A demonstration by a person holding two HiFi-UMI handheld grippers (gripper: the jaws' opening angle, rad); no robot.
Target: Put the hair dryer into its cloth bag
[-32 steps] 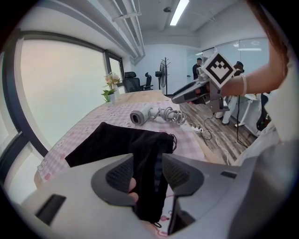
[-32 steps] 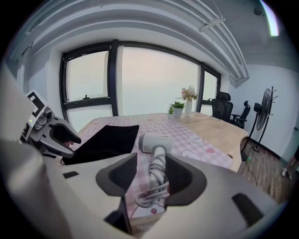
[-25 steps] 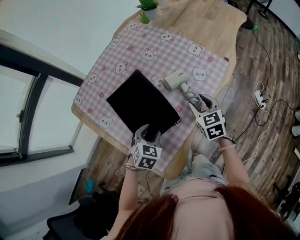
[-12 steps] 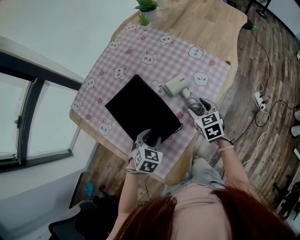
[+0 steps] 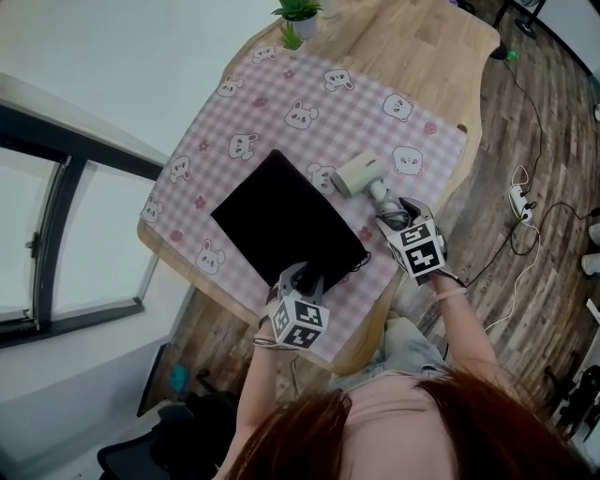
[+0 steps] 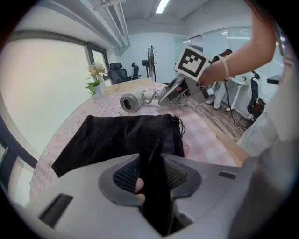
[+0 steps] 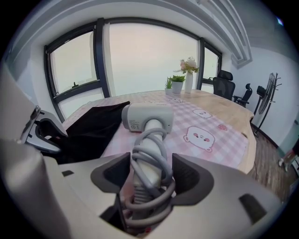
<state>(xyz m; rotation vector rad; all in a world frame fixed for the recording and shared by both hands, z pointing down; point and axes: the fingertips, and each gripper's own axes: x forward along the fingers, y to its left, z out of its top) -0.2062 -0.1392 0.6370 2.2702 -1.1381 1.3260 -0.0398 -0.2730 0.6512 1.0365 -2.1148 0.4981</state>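
Head view, table (image 5: 427, 42): light wood, half covered by a pink checked tablecloth (image 5: 272, 103) printed with animal faces; potted plant (image 5: 298, 13) at the far end.
Head view, cloth bag (image 5: 281, 220): black, lying flat on the tablecloth, near edge at the left gripper (image 5: 305, 274).
Head view, hair dryer (image 5: 356, 173): white, lying on its side just beside the bag's right corner, handle towards the right gripper (image 5: 394, 214).
Left gripper view, jaws: just closing, with a raised fold of the cloth bag (image 6: 121, 137) standing between the pads; a slit of pink visible beside the left pad (no firm clamp to report).
Left gripper view, beyond: hair dryer (image 6: 131, 101) past the bag, the right gripper (image 6: 164, 98) at its handle.
Right gripper view, jaws: just opening, now spread wide, either side of the dryer's handle, not pressing on it.
Right gripper view, cord (image 7: 142, 158): grey, wound in loops round the handle, between the pads.
Right gripper view, surroundings: dryer head (image 7: 147, 117) resting on the tablecloth; bag and left gripper (image 7: 44, 133) to the left.
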